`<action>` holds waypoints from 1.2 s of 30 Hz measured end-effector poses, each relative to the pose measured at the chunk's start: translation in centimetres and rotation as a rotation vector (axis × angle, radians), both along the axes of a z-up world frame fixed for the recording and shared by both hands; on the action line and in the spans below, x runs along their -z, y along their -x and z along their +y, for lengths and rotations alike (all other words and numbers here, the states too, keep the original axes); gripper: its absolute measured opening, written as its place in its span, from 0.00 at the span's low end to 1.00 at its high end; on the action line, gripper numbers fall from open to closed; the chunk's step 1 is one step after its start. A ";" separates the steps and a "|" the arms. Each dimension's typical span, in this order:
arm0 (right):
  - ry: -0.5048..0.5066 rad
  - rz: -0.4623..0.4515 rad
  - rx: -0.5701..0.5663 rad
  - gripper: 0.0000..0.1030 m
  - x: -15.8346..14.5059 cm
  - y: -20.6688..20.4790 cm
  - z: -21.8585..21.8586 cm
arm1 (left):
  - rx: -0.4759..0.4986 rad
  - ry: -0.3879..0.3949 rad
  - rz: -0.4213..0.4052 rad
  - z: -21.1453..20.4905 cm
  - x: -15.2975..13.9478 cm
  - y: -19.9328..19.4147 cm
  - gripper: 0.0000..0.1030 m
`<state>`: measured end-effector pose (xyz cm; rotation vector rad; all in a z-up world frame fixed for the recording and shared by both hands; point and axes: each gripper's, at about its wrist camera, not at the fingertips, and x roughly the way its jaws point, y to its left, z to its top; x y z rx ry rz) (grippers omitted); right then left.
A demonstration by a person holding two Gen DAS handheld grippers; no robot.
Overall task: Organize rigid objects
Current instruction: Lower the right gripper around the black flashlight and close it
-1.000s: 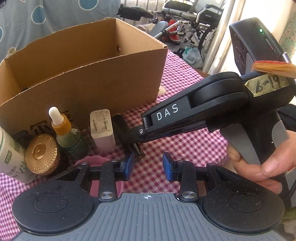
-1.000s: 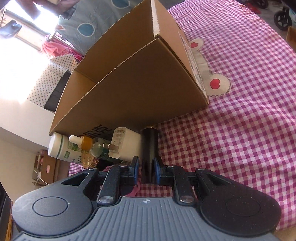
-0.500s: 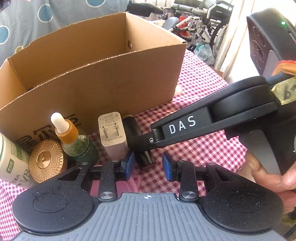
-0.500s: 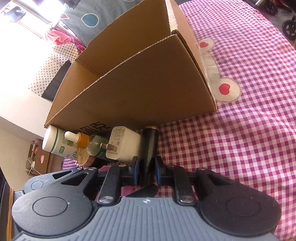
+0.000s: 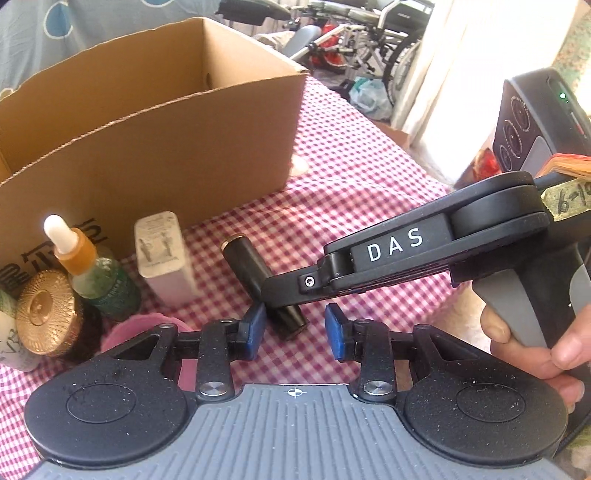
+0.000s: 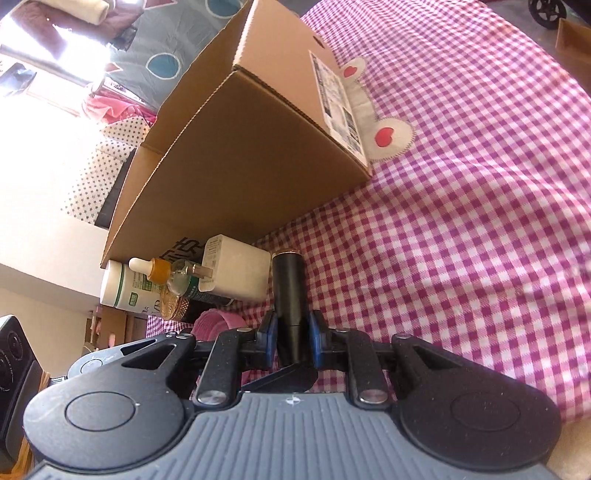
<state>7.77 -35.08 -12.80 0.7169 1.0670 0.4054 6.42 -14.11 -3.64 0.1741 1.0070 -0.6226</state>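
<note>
My right gripper (image 6: 291,341) is shut on a black tube (image 6: 290,295) with a gold end, holding it tilted just above the checked cloth; it shows from the side in the left wrist view (image 5: 284,291), clamped on the tube (image 5: 251,271). My left gripper (image 5: 294,330) is open and empty, just in front of the tube. An open cardboard box (image 5: 147,136) stands behind. In front of it stand a white charger (image 5: 164,254), a dropper bottle (image 5: 96,273), a gold-lidded jar (image 5: 46,314) and a white bottle (image 6: 125,286).
A pink round thing (image 5: 147,332) lies by the left gripper's left finger. The table has a pink checked cloth (image 6: 461,221) with a heart patch (image 6: 388,136). Wheelchairs (image 5: 351,33) stand beyond the table's far edge.
The right gripper has lifted the black tube and drawn it right, away from the charger. The left gripper has shifted so the box looks farther left.
</note>
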 end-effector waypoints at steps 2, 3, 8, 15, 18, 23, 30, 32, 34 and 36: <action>-0.022 0.013 0.020 0.20 0.3 0.9 -0.7 | 0.022 0.004 0.006 -0.2 -0.1 0.6 0.33; -0.029 0.016 0.027 0.20 0.3 1.3 -0.9 | 0.034 0.006 0.010 -0.3 -0.1 0.9 0.33; -0.070 0.022 0.054 0.20 1.0 2.9 -1.4 | 0.052 0.005 0.015 -0.3 0.0 1.6 0.33; -0.098 0.019 0.078 0.20 1.0 2.9 -1.9 | 0.028 0.006 0.020 0.2 -0.1 1.0 0.33; -0.100 0.019 0.087 0.21 0.9 2.6 -2.2 | 0.015 0.016 0.039 0.5 0.1 0.5 0.33; -0.144 0.044 0.074 0.22 1.8 2.0 -1.9 | -0.007 0.052 0.097 0.9 0.7 -0.6 0.33; -0.244 0.037 0.075 0.24 2.5 1.5 -1.9 | -0.052 0.100 0.163 2.2 1.2 -1.8 0.34; -0.290 0.036 0.078 0.24 2.8 1.3 -2.3 | -0.052 0.102 0.164 2.3 1.2 -1.9 0.34; -0.292 0.040 0.084 0.24 2.9 1.1 -2.3 | -0.049 0.103 0.162 2.2 1.3 -1.8 0.34; -0.248 0.041 0.081 0.24 2.9 0.9 -2.0 | -0.046 0.101 0.157 2.1 1.4 -1.8 0.34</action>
